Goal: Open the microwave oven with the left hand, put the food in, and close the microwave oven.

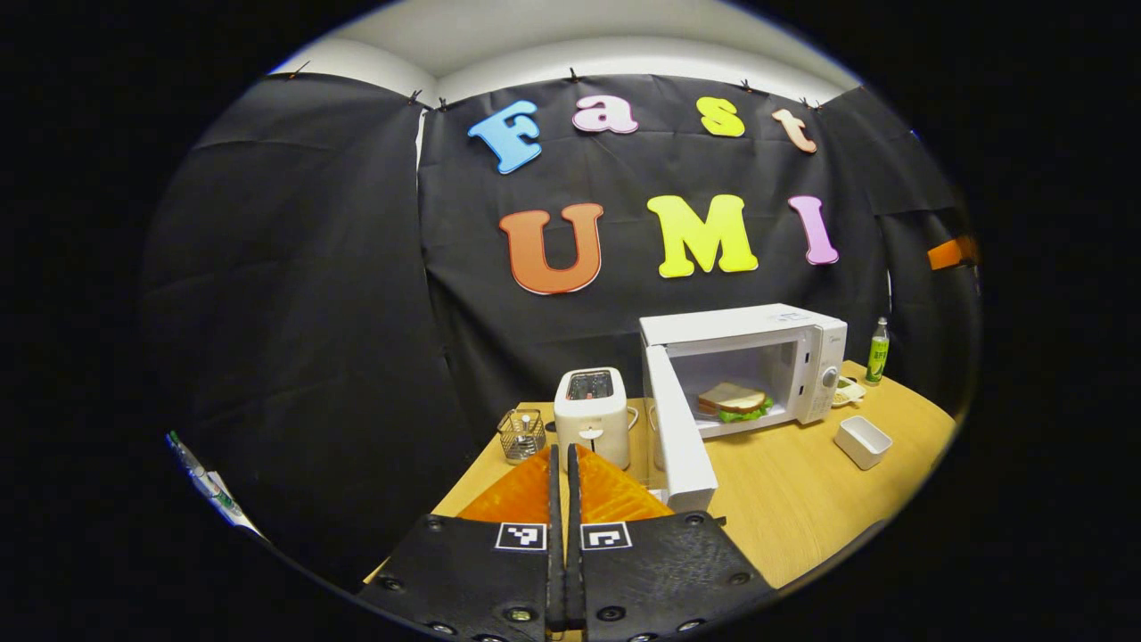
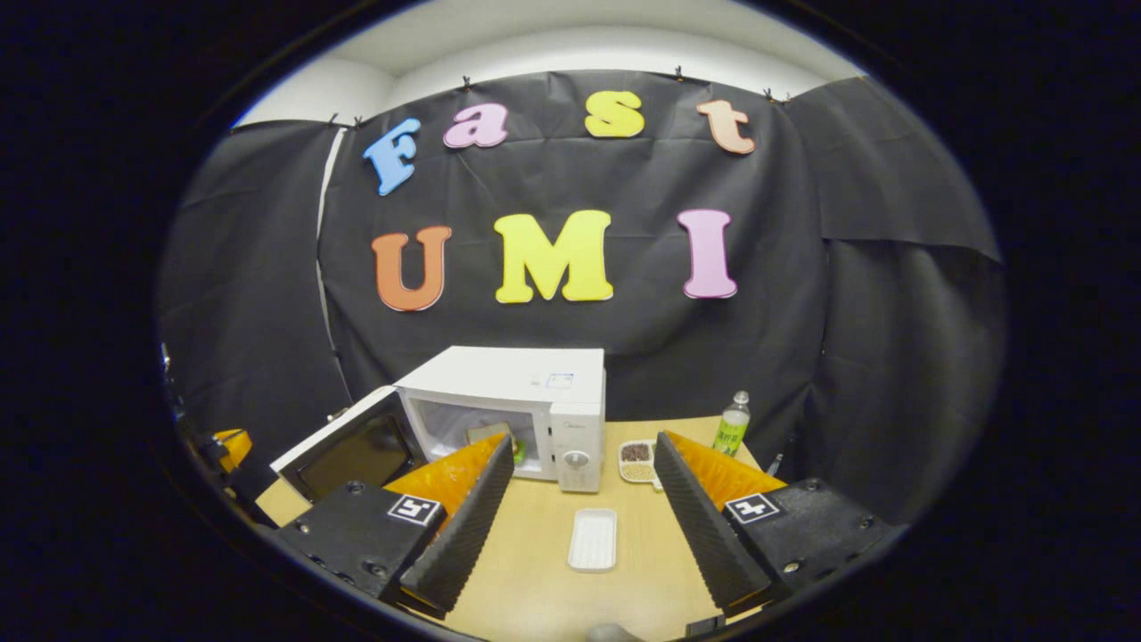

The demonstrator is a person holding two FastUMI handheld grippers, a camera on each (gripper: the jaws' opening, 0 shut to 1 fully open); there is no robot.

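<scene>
the sandwich (image 1: 733, 400) already lies inside the microwave (image 1: 758, 343), on the floor of its cavity, bread on top with green leaf poking out at the front edge. that placement suggests the loading step is done and only the closing is left. the door (image 1: 679, 428) stands swung wide on its left hinge, its edge jutting toward the left tongs (image 1: 562, 464), so it is the nearest part of the oven to that hand and sits ready for a push.

the left tongs are pressed together with nothing between them, pointed low over the worktop (image 1: 802, 508) just left of the door's free edge; closed fingers make a blunt tip, which would suit nudging a door shut rather than gripping it. the right tongs (image 2: 579, 481) are spread wide and hold nothing, hanging back above the worktop in front of the oven, likely kept clear so the door has room to swing.

around the oven: a white toaster (image 1: 592, 415) and a small wire basket (image 1: 521, 434) to its left, a white rectangular tray (image 2: 593, 539) out front, a little dish of grains or beans (image 2: 636, 460) and a green bottle (image 2: 731, 426) to its right. none of them looks to be in the door's path.
</scene>
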